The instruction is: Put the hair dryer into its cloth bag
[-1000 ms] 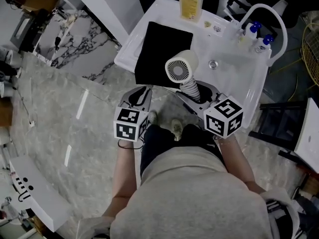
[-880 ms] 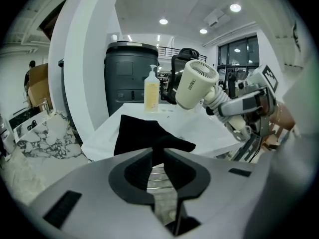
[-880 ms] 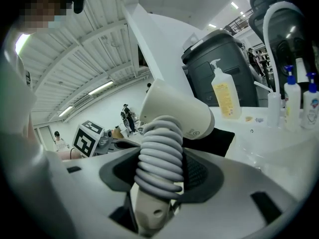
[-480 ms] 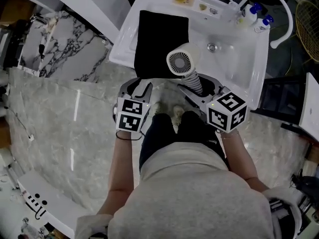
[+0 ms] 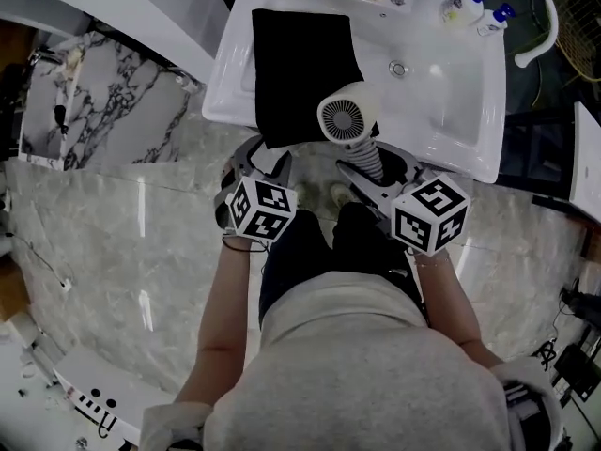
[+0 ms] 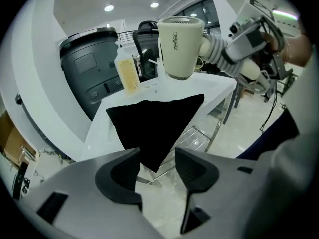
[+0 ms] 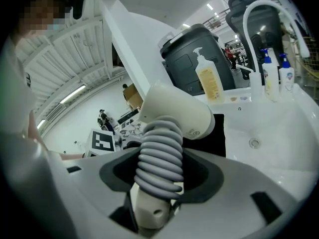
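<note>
The black cloth bag (image 5: 300, 64) lies flat on the white counter left of the basin, one corner hanging over the front edge (image 6: 154, 123). My left gripper (image 5: 266, 161) is just below that corner. Its jaws (image 6: 157, 166) have just been opening and stand open; the corner shows in the gap, unpressed. My right gripper (image 5: 371, 172) is shut on the handle of the cream hair dryer (image 5: 346, 116), which has grey cord coiled around it (image 7: 159, 153). The dryer head hovers over the bag's near right corner (image 7: 174, 113), grille facing up.
A white sink basin (image 5: 441, 111) with a drain fills the counter's right side. A yellow bottle (image 7: 209, 83), two blue-capped bottles (image 7: 274, 78) and a curved white faucet (image 7: 259, 14) line the back. A grey bin (image 6: 89, 68) stands behind. Marble floor lies below.
The left gripper has rolled and come down toward the bag's hanging corner. The right gripper has brought the dryer lower, nearer the counter's front edge.
</note>
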### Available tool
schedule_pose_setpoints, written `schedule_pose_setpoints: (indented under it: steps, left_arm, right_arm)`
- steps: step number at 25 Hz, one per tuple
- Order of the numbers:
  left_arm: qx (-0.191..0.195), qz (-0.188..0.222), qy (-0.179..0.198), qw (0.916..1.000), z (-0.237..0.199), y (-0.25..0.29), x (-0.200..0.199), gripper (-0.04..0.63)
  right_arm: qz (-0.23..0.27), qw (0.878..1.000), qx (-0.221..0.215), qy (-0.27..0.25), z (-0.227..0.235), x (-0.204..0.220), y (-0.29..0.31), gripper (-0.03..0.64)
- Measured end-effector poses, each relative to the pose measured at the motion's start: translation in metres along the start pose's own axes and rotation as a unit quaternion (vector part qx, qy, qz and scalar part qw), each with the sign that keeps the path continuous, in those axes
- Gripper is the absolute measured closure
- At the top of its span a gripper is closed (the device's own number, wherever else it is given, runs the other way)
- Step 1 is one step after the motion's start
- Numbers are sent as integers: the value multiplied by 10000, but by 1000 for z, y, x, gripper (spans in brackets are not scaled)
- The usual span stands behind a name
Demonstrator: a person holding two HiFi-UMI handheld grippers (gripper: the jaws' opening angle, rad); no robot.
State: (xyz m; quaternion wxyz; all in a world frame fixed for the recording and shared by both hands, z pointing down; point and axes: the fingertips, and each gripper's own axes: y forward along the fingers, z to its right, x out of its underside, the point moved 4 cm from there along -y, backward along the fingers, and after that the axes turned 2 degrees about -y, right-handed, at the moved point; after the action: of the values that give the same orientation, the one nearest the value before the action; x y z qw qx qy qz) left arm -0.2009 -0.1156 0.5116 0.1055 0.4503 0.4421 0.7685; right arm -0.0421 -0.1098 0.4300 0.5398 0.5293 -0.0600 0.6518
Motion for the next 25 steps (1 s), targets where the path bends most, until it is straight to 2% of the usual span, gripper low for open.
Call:
schedule_pose_setpoints:
  steps: [5, 9, 12, 18, 22, 25]
  left_arm:
    - [60, 4, 543, 9985, -3, 14, 2, 391]
    - [-258, -65, 1179, 9927, -7, 21, 2, 365]
    - [-260, -1, 1422, 9895, -3, 25, -2, 365]
    - [-194, 206, 1185, 9926, -4, 20, -7, 378]
    - [-198, 484, 1137, 9921, -12, 11, -19, 471]
    - [-72, 588, 1032, 9929, -19, 5, -26, 511]
  right_arm:
    - [45, 9994, 277, 209, -1, 11, 4, 388]
    - [131, 9981, 457, 390, -6, 19, 5, 388]
    - [151, 9968, 613, 492, -8, 25, 3, 388]
    - [340, 9947, 751, 617, -13, 25, 4, 388]
    - [430, 9940, 813, 584, -19, 21, 4, 388]
    - [450, 9943, 819, 512, -24, 20, 4, 388]
